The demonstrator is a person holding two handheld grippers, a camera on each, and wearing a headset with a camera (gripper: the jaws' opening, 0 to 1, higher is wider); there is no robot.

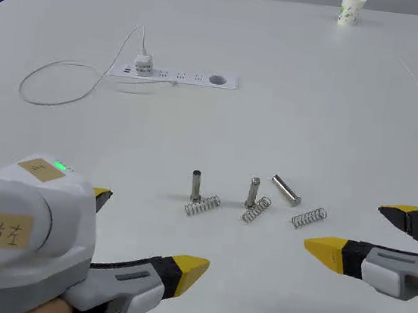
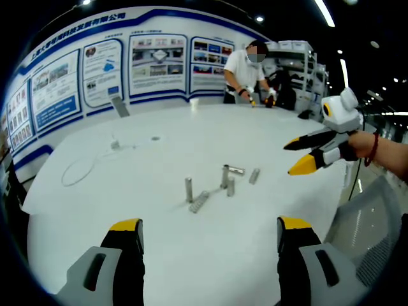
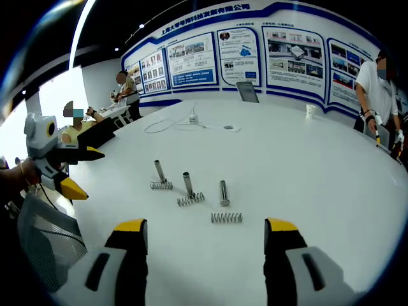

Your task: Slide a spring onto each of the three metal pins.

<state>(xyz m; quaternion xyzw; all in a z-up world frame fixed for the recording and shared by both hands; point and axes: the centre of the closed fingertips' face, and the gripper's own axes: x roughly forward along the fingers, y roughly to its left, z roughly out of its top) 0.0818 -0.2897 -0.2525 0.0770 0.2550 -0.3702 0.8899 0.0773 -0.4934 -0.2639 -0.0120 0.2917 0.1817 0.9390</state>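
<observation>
Evidently pre-pick: left tool (image 1: 147,229) and right tool (image 1: 359,230) hang released, three springs (image 1: 202,205) seemingly unthreaded beside the pins (image 1: 195,185), so next needs a spring gripped.

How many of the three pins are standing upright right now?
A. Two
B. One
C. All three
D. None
A: in the head view the left pin and the middle pin stand upright, while the right pin lies flat on the table.
</observation>
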